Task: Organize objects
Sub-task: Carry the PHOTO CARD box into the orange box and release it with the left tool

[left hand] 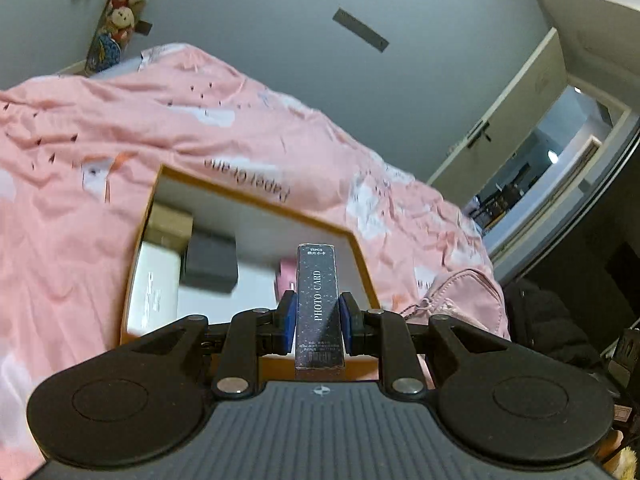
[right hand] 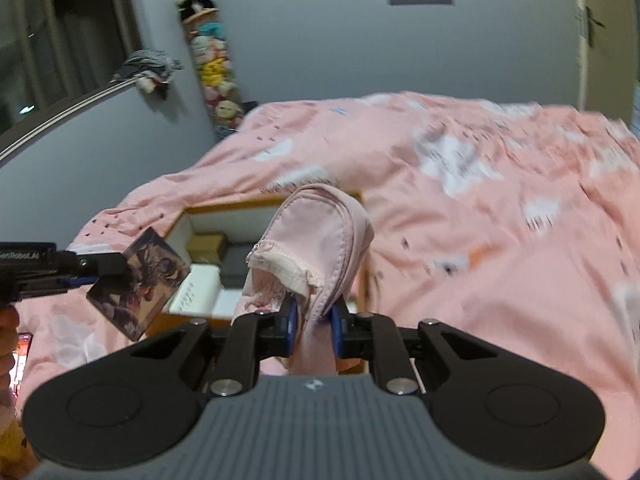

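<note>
My left gripper is shut on a dark, speckled box marked PHOTO CARD, held upright between the blue pads above an open orange-rimmed storage box. That storage box lies on the bed and holds a tan box, a dark grey box, a white box and a small pink item. My right gripper is shut on a pale pink fabric pouch, lifted near the storage box. The right wrist view also shows the left gripper with the photo card box.
A rumpled pink duvet covers the bed. Plush toys hang on the grey wall. A doorway opens at the right, with dark clothing below it. A phone lies at the bed's left edge.
</note>
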The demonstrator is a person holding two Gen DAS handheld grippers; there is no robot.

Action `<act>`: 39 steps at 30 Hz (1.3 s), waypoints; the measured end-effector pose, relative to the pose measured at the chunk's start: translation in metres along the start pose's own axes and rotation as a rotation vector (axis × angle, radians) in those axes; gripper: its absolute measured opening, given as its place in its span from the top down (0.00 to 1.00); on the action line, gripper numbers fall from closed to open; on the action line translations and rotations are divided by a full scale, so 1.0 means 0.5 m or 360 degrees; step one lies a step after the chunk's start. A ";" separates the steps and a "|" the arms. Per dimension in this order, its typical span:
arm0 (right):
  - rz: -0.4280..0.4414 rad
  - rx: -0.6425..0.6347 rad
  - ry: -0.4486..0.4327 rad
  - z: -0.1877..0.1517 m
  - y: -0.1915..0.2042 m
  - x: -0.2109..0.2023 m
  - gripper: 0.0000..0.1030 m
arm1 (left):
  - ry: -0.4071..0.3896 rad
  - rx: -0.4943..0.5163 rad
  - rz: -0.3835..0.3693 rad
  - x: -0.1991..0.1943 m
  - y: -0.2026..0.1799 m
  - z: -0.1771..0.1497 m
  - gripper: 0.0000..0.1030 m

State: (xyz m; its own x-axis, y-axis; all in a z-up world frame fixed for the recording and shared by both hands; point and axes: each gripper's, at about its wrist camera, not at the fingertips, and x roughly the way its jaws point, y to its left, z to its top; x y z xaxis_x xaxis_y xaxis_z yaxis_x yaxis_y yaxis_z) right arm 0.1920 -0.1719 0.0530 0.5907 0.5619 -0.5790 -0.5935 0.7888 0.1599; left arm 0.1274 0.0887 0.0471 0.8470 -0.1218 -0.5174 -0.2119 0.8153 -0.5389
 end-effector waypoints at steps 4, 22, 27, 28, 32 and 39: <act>0.0012 -0.0092 0.0051 0.050 0.011 0.066 0.83 | -0.0028 -0.0028 0.0017 0.037 0.016 0.037 0.76; -0.0364 0.0092 -0.0059 0.113 -0.130 0.171 0.83 | 0.0208 -0.0385 -0.0021 0.379 0.045 0.056 0.76; -0.0334 0.0133 -0.0016 0.103 -0.165 0.210 0.83 | 0.0289 -0.0491 0.0026 0.467 0.042 0.036 0.76; -0.0325 0.0137 -0.0011 0.101 -0.169 0.217 0.83 | 0.0290 -0.0508 0.0032 0.479 0.043 0.031 0.76; -0.0318 0.0118 -0.0016 0.091 -0.172 0.236 0.83 | 0.0261 -0.0595 0.0051 0.508 0.046 0.017 0.76; -0.0295 0.0120 -0.0008 0.082 -0.182 0.246 0.82 | 0.0363 -0.0511 0.0176 0.533 0.026 0.000 0.75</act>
State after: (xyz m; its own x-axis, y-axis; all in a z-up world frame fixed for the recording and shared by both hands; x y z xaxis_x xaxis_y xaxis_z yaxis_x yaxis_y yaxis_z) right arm 0.3412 -0.1644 0.0000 0.6890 0.4066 -0.6000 -0.4320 0.8951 0.1105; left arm 0.3506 0.0670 -0.0979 0.6886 -0.1951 -0.6984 -0.4676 0.6166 -0.6333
